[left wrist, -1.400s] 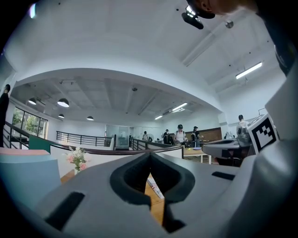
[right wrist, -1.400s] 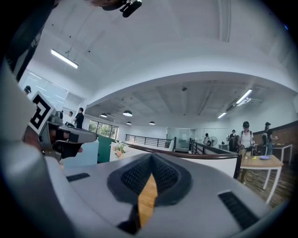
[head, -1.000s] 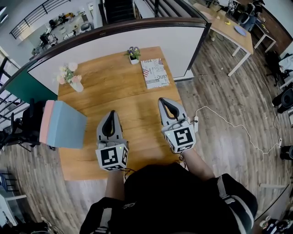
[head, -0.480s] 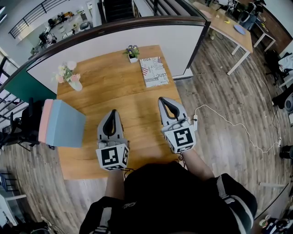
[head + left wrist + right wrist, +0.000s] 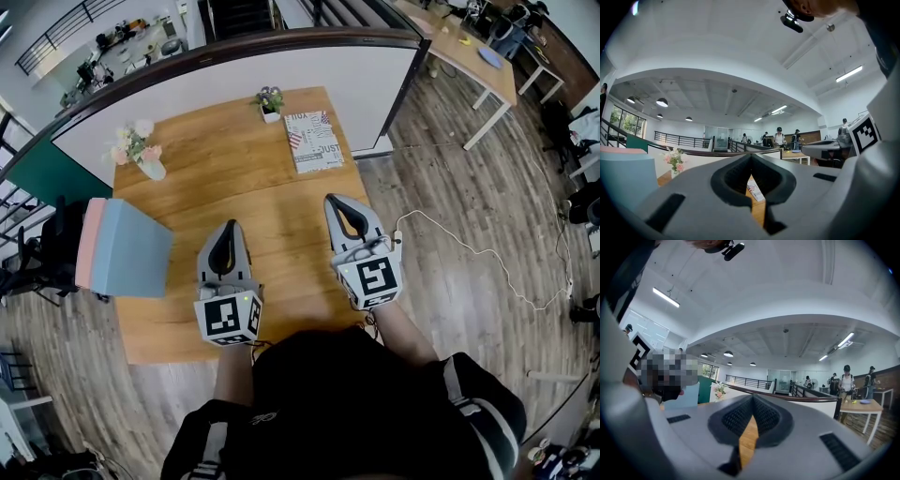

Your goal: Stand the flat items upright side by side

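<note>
Left tool (image 5: 224, 228): jaws shut tip to tip, nothing between them; held level over the near half of the table, left of the middle, pointing toward the far edge
Right tool (image 5: 336, 202): jaws also closed and empty, only a sliver of tabletop showing through the gap behind the tips; level, near the right edge, beside the left tool and well apart from it
Table (image 5: 234, 164): wooden, far edge against a white partition (image 5: 234, 80); middle bare
Book (image 5: 314, 141): lying flat at the far right corner, printed cover up, long side along the right edge; well ahead of the right tool, untouched
Blue board (image 5: 131, 251): at the left edge, level with the left tool and apart from it; broad face turned toward the tools; standing, though upright or leaning cannot be told
Pink board (image 5: 89, 242): against the outer face of the blue board, only a strip showing past it, out beyond the left edge
Vase (image 5: 141, 157): holding pink and white flowers, near the far left corner, upright
Plant (image 5: 270, 101): small pot at the far edge, just left of the book
Cable (image 5: 469, 253): white, trailing over the floor to the right of the table, from beside the right tool
</note>
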Motion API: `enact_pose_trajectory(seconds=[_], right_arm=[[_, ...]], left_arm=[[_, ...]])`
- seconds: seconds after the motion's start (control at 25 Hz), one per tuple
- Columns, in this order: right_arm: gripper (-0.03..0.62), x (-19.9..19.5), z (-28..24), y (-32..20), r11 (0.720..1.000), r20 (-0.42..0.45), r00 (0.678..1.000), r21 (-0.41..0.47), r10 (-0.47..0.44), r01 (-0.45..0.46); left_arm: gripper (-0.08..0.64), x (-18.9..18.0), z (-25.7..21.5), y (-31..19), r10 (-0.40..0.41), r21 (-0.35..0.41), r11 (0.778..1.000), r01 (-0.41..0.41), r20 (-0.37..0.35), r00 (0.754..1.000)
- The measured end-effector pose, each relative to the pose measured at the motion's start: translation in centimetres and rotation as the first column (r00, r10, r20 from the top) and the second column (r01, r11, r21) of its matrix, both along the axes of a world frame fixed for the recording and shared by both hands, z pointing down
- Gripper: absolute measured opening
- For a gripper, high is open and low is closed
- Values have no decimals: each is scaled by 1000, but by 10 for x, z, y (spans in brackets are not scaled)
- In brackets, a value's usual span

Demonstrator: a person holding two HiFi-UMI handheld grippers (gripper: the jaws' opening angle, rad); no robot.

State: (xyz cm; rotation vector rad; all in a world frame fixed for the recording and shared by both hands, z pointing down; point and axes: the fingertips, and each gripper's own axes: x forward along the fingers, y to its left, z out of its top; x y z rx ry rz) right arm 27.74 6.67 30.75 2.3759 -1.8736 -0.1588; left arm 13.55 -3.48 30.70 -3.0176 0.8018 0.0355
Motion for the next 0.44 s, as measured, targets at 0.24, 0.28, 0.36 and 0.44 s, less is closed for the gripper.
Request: enact_pose_trajectory(seconds=[0.24,0.28,0.36,0.44], right_arm=[[5,0,0,1,1000,-4,1000,-2,2,-2],[5,0,0,1,1000,-4,1000,-2,2,-2],[5,1,0,1,1000,-4,1000,-4,2,-2],[5,1,0,2,1000,-4,1000,-6,4,-4]], left_arm=[[6,2,2,1,9,-5,1000,-9,0,1000],[6,2,2,1,10,-6,1000,-10,0,1000],[6,3,2,1,12,-7,1000,-12,1,1000],[6,4,2,1,14,-8,1000,-14,2,1000]])
